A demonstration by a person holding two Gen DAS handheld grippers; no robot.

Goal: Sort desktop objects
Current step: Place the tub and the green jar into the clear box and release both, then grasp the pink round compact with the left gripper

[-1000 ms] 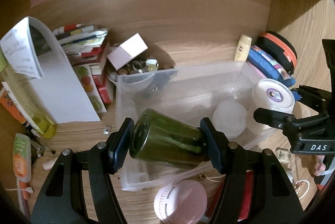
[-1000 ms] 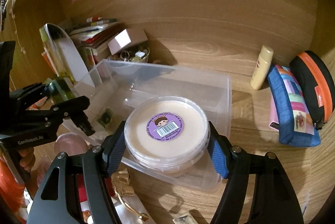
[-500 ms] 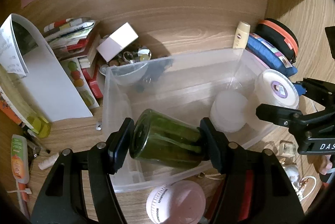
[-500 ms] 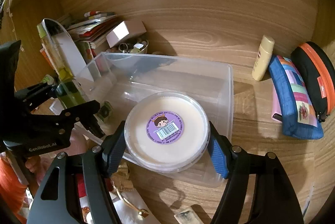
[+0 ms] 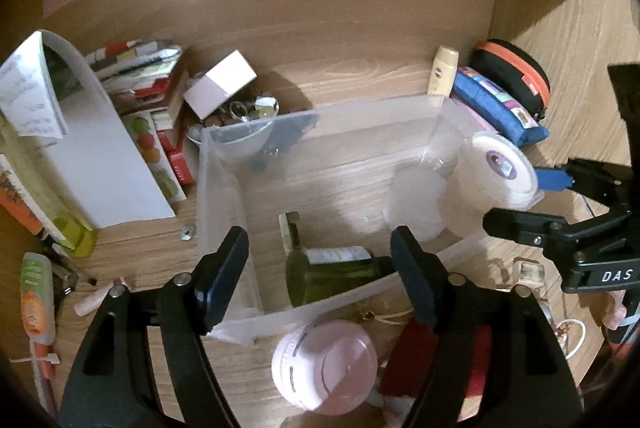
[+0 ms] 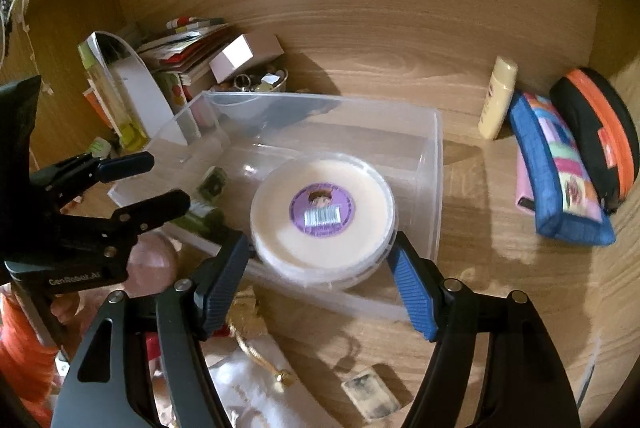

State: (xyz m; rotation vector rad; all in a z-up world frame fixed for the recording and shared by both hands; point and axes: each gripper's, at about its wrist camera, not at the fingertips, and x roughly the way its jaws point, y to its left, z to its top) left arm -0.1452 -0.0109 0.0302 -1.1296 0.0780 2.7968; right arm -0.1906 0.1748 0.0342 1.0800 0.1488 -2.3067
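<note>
A clear plastic bin (image 5: 320, 116) stands on the wooden desk. A dark green bottle (image 5: 332, 276) lies on its side on the bin floor, near the front wall. My left gripper (image 5: 318, 234) hangs over it with its jaws opening, and the pads stand clear of the bottle. It also shows in the right wrist view, where the left gripper (image 6: 168, 178) is over the bin's (image 6: 436, 156) left end and the bottle (image 6: 204, 216) lies under it. My right gripper (image 6: 320, 240) is shut on a white round tub (image 6: 320, 212) with a purple sticker. The tub sits out at the pad tips, above the bin's right end.
A pink round jar (image 5: 324, 364) lies just in front of the bin. A cream bottle (image 6: 498, 96), a blue pouch (image 6: 560, 180) and a black-orange case (image 6: 600, 132) line the right. Books (image 5: 140, 68), a white box (image 5: 220, 84) and a trinket bowl (image 5: 248, 112) crowd the back left.
The left jaws have spread and let go of the green bottle, which now lies on the bin floor. The white tub has shifted out toward the right gripper's fingertips.
</note>
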